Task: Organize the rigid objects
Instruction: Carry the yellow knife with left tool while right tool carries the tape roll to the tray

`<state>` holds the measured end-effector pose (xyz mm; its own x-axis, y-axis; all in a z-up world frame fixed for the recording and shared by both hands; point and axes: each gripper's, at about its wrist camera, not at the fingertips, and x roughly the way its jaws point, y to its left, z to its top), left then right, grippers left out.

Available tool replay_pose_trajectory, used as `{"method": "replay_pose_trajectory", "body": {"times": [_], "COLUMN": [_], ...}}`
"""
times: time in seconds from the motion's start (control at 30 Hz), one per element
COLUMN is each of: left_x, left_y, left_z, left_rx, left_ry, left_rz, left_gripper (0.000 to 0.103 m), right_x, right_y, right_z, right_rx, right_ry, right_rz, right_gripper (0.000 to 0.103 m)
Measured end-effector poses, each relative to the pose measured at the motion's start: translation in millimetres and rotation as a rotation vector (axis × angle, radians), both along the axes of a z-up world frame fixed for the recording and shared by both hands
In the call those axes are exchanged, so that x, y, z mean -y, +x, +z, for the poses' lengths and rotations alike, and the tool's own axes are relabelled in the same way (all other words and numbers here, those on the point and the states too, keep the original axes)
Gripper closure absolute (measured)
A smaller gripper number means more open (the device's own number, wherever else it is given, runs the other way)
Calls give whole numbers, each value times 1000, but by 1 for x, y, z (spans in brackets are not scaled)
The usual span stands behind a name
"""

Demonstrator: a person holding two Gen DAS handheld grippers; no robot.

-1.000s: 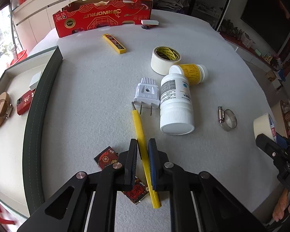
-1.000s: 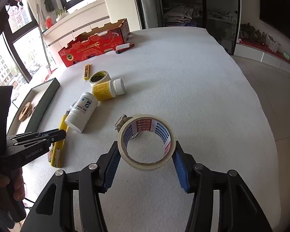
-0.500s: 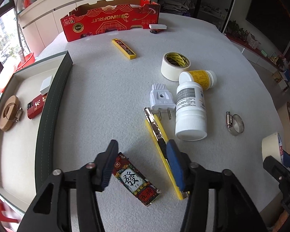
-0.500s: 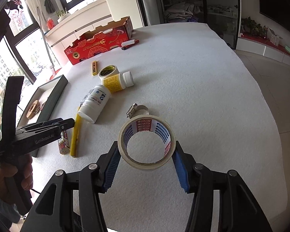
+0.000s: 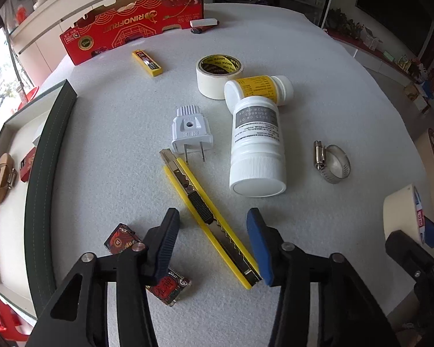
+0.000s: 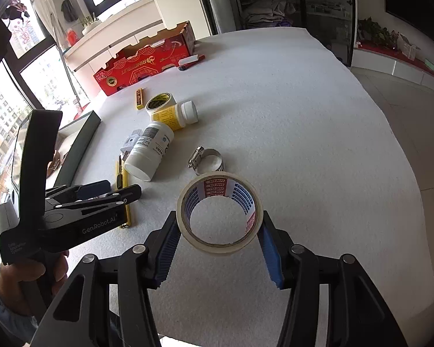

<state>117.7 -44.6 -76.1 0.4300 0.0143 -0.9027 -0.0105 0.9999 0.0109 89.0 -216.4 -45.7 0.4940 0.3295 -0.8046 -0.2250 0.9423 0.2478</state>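
Observation:
A yellow utility knife (image 5: 185, 179) lies flat on the white table, its rear half between the fingers of my left gripper (image 5: 212, 217). The jaws are closing around it, and gaps still show between the pads and the knife. In the right wrist view the left gripper (image 6: 120, 189) hovers low over the knife (image 6: 125, 179), held by a hand. My right gripper (image 6: 219, 222) is shut on a white tape roll (image 6: 217, 186) with red and blue print, held above the table. The same roll (image 5: 399, 214) shows at the right edge of the left wrist view.
Beyond the knife lie a white plug (image 5: 191, 130), a white bottle (image 5: 256, 150), a yellow-label bottle (image 5: 260, 86), masking tape (image 5: 218, 72) and a hose clamp (image 5: 331, 159). A red-black pack (image 5: 121, 238) sits under my left finger. A green-rimmed tray (image 5: 43, 159) is left, a red box (image 5: 136, 23) behind.
The left gripper let go of the yellow knife, which now lies flat, opened wide, shifted over it, and its jaws have since narrowed. The right gripper still holds the tape roll.

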Motion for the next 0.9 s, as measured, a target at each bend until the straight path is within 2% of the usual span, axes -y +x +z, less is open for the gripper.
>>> {"method": "replay_pose_trajectory", "body": {"times": [0.03,0.1,0.17,0.47,0.67,0.9], "left_x": [1,-4,-13,-32,-48,-90], "left_y": [0,-3,-9,-41,-54,-64], "left_z": [0,1,3,35,63,95], "left_rx": [-3,-6,-5,96,165,242], "left_ry": [8,-25,-80,-124,-119,-100], "left_rz": [-8,-1,16,54,91,183], "left_gripper": [76,86,86,86,86,86], "right_x": [0,-3,-6,-30,-63,-118], "right_y": [-1,-4,-7,-12,-12,-10], "right_z": [1,6,11,32,56,90], "right_rx": [5,22,41,83,127,188], "right_ry": [-2,-9,-17,-9,-20,-33], "right_rz": [0,4,12,64,124,243], "right_gripper": [49,49,49,49,49,49]}}
